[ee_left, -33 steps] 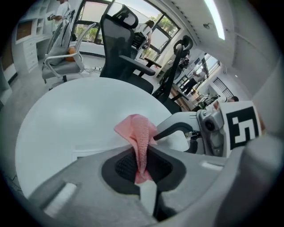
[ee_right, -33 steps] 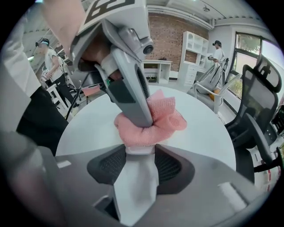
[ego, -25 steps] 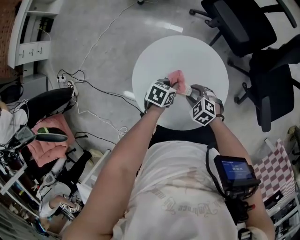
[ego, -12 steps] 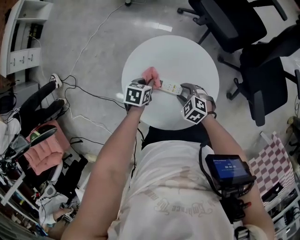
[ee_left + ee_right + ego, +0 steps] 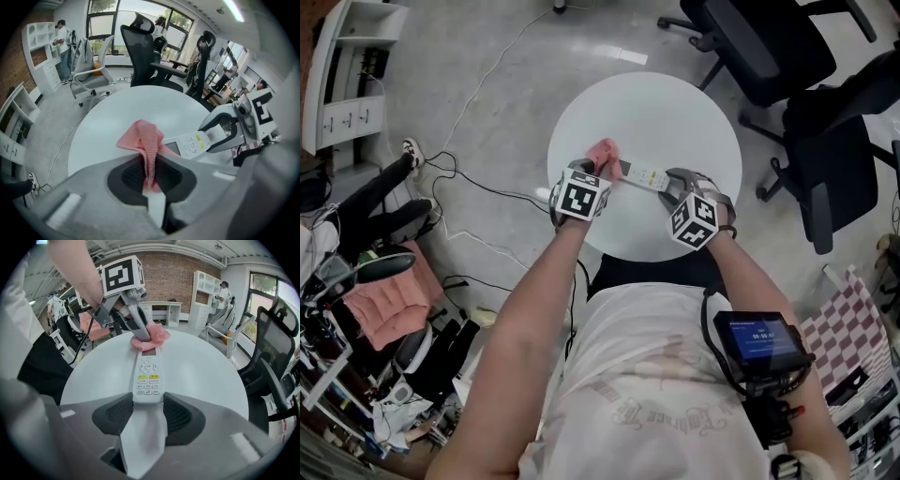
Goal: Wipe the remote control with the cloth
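Observation:
A white remote control (image 5: 148,372) with yellow and grey buttons lies lengthwise over the round white table (image 5: 675,112). My right gripper (image 5: 148,401) is shut on its near end. A pink cloth (image 5: 144,140) is pinched in my left gripper (image 5: 149,174), which is shut on it. The cloth (image 5: 150,339) rests on the remote's far end, over its display. In the head view the cloth (image 5: 603,153) shows at the left end of the remote (image 5: 642,175), with the left gripper (image 5: 595,178) just below it and the right gripper (image 5: 675,190) at the other end.
Black office chairs (image 5: 769,47) stand beyond the table at the upper right. Cables (image 5: 478,173) trail over the floor at the left, next to a seat with a pink cushion (image 5: 380,300). White shelves (image 5: 337,66) stand at the far left.
My left gripper has slid the pink cloth leftward along the remote, from near the right gripper out to its far end. The right gripper has stayed still on the remote.

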